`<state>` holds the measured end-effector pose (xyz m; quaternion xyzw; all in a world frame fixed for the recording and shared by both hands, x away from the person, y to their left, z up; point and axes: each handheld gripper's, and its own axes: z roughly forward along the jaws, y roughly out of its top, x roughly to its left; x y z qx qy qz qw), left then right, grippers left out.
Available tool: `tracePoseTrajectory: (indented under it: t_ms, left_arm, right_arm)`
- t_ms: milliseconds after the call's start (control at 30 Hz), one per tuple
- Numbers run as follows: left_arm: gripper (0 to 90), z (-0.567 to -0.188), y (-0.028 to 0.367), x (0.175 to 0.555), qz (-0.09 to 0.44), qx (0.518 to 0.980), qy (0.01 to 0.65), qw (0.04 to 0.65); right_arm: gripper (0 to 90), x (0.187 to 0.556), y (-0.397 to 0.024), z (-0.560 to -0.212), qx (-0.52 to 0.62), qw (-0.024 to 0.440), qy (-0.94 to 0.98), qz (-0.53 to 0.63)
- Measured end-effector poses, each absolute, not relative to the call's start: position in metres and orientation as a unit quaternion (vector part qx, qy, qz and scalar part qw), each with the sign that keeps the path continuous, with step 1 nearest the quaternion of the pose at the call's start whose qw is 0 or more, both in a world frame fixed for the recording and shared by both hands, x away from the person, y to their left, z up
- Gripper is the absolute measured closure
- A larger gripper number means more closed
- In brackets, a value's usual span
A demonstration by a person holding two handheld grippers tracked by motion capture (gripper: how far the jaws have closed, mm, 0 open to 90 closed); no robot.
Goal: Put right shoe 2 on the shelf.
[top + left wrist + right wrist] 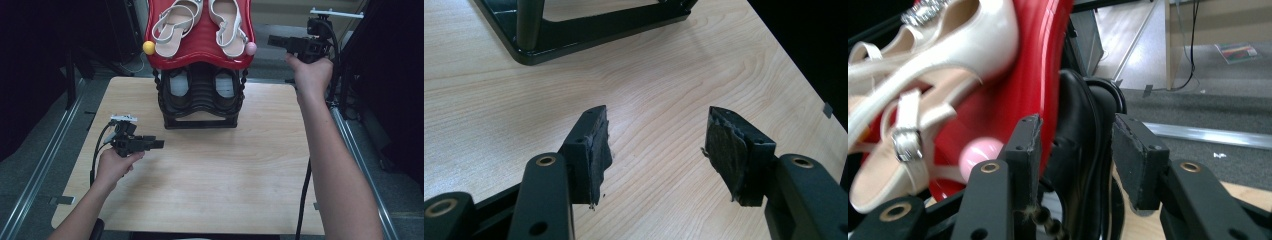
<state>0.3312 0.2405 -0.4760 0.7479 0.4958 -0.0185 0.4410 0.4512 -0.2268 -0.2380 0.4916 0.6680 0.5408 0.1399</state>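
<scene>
Right gripper view puts the right gripper [1075, 145], jaws wide and empty, near the light, stiff, glossy sandal [923, 100]; its buckled strap [907, 142] looks the safest hold.

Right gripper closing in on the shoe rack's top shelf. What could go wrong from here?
1. The right gripper, jaws open, sits close to the red shelf edge by the pink ball; it may catch the rim rather than the right sandal.
2. Both sandals lie loose on the tilted shelf; a bump might slide them off.
3. The left gripper rests open over the table, away from the black rack, so nothing steadies it.
</scene>
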Motion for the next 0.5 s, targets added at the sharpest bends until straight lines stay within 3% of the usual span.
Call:
tracePoseTrajectory:
  t_ms: [500]
  left_arm:
    - [42.8,-0.476,0.241,0.331,-0.015,0.747,0.495,0.444]
  right_arm:
    - [53.8,0.428,-0.24,-0.282,0.497,0.122,0.668,0.54]
